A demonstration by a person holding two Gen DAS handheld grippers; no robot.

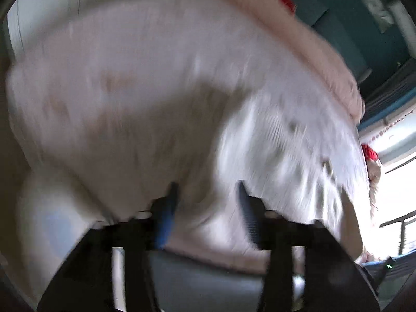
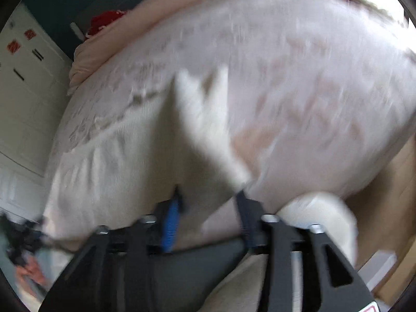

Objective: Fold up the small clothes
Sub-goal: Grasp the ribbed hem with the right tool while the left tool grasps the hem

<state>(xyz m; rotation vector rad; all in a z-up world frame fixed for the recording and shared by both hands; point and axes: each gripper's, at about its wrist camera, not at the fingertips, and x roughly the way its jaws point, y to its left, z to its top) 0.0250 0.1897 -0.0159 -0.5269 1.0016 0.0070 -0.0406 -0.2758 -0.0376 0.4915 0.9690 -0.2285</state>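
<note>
Both views blurred: your left gripper (image 1: pixel 208 184) and right gripper (image 2: pixel 209 191) hang with jaws apart, empty, over the pale bedsheet (image 1: pixel 156 78), pink blanket (image 1: pixel 299 31) behind, white cupboard (image 2: pixel 28 98) beside.

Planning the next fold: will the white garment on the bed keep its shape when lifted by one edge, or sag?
The white garment would probably sag: it already lies rumpled, with peaked folds. It looks thin, so likely light. On the soft bedspread it may drag rather than slide.

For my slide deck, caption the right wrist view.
Blurred view: open right gripper above a white garment on a pale printed bedsheet.
</note>
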